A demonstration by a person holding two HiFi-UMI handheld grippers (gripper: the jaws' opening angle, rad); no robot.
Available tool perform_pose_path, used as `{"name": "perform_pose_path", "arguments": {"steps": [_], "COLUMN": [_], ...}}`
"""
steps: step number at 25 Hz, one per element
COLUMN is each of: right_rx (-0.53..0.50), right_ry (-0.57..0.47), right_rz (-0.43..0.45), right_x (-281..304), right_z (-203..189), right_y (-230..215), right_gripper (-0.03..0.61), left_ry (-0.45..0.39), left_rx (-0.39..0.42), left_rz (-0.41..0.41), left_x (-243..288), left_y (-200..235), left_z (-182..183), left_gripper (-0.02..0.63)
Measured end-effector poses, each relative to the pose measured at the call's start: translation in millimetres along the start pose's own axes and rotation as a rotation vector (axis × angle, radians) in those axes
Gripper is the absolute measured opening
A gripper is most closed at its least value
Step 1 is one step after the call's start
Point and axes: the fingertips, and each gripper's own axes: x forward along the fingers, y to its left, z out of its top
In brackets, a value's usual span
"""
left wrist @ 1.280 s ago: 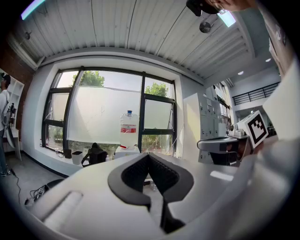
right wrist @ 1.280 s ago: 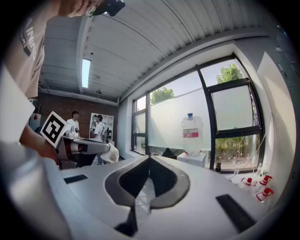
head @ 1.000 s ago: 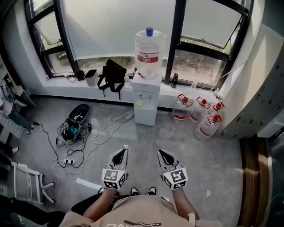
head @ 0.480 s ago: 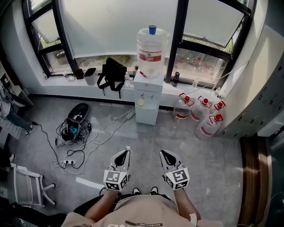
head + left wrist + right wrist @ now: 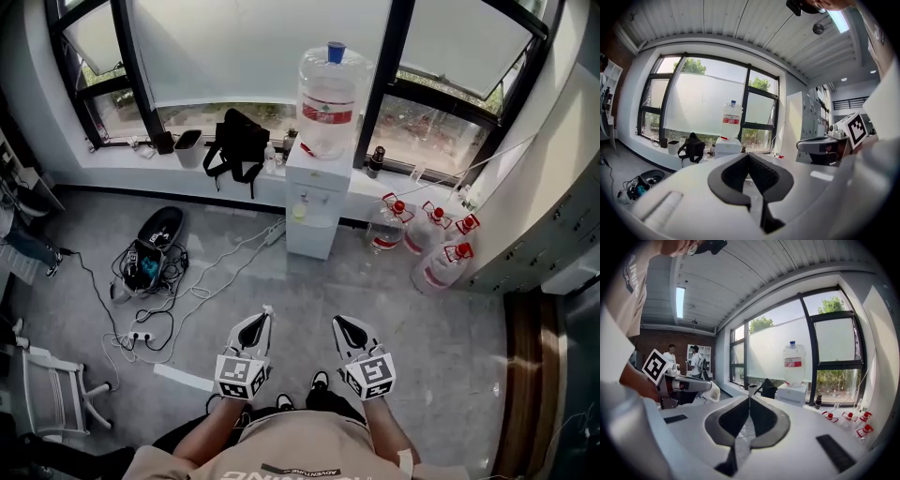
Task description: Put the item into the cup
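The person stands facing a white box-shaped water dispenser (image 5: 312,202) set against the window sill, with both grippers held low, well short of it. The left gripper (image 5: 264,315) has its 2 black-padded jaws brought together at the tips (image 5: 749,155), and nothing sits in the small gap behind them. The right gripper (image 5: 337,322), just beside it, is the same: tips touching (image 5: 750,398), nothing held.

On top of the dispenser stands 1 large clear plastic bottle with a blue cap and a red label (image 5: 328,98), upright; how full it is cannot be read. On the floor just right of the dispenser stand 4 clear plastic jugs with red caps (image 5: 416,231), close together, contents unclear. On the sill left of the dispenser rests a black fabric backpack (image 5: 236,145), and further left of that a small pale open-topped container (image 5: 188,147); its inside is not visible. Whether it is the task's cup cannot be told, and the item cannot be made out in any view. A dark slim bottle (image 5: 377,161) stands on the sill just right of the dispenser. A tangle of white and black cables (image 5: 150,281) lies on the grey floor well left of the dispenser.
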Motion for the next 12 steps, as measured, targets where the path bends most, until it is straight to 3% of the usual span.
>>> {"name": "perform_pose_path", "arguments": {"steps": [7,12], "right_rx": [0.034,-0.003], "right_ry": [-0.026,-0.04], "right_rz": [0.033,0.065], "right_x": [43,70], "right_z": [7,17], "right_y": [-43,-86], "right_gripper": [0.012,0.012], "left_ry": [0.023,-0.006], "left_rx": [0.001,-0.005], "left_rz": [0.024,0.042], "left_x": [44,87], "left_y": [12,12], "left_z": [7,24], "left_gripper": [0.009,0.009]}}
